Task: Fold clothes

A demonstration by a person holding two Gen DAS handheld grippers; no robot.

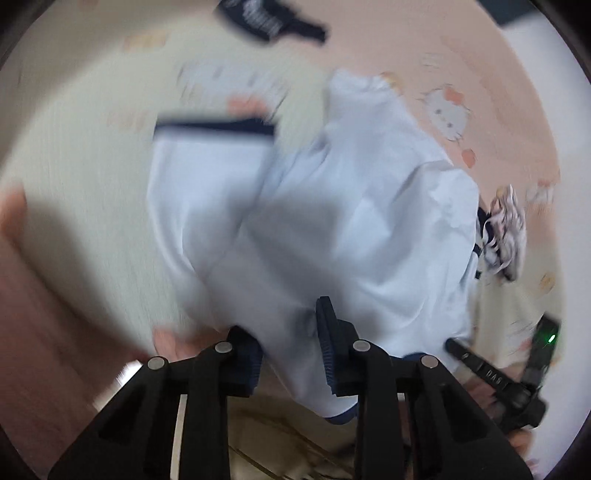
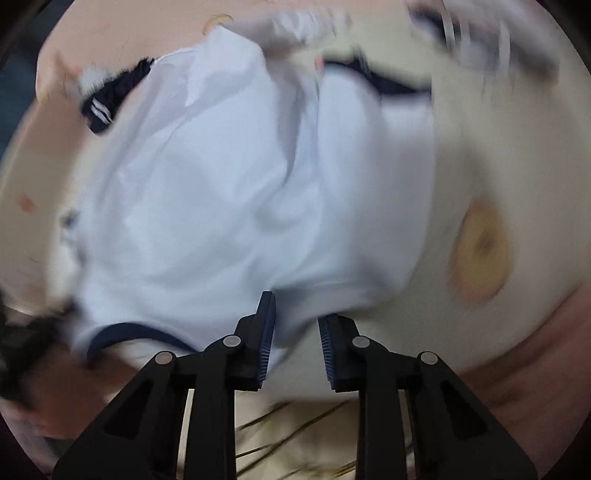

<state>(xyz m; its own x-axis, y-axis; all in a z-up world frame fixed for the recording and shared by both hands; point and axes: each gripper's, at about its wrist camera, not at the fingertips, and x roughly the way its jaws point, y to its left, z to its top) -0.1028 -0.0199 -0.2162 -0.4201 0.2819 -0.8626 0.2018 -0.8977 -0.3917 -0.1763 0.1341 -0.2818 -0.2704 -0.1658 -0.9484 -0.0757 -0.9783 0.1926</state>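
A white shirt with navy trim (image 1: 314,206) lies bunched on a cartoon-print bed sheet (image 1: 498,92). My left gripper (image 1: 286,332) has its jaws partly apart with the shirt's near edge hanging between them. In the right wrist view the same shirt (image 2: 229,199) fills the middle. My right gripper (image 2: 297,325) has its jaws partly apart around the shirt's near hem. Both views are motion-blurred, so grip contact is unclear. The other gripper (image 1: 509,373) shows at the lower right of the left wrist view.
A dark printed garment (image 1: 269,18) lies at the far end of the sheet. A striped patterned cloth (image 1: 508,232) lies right of the shirt, also in the right wrist view (image 2: 480,33). A pink blanket edge (image 2: 535,350) runs at the right.
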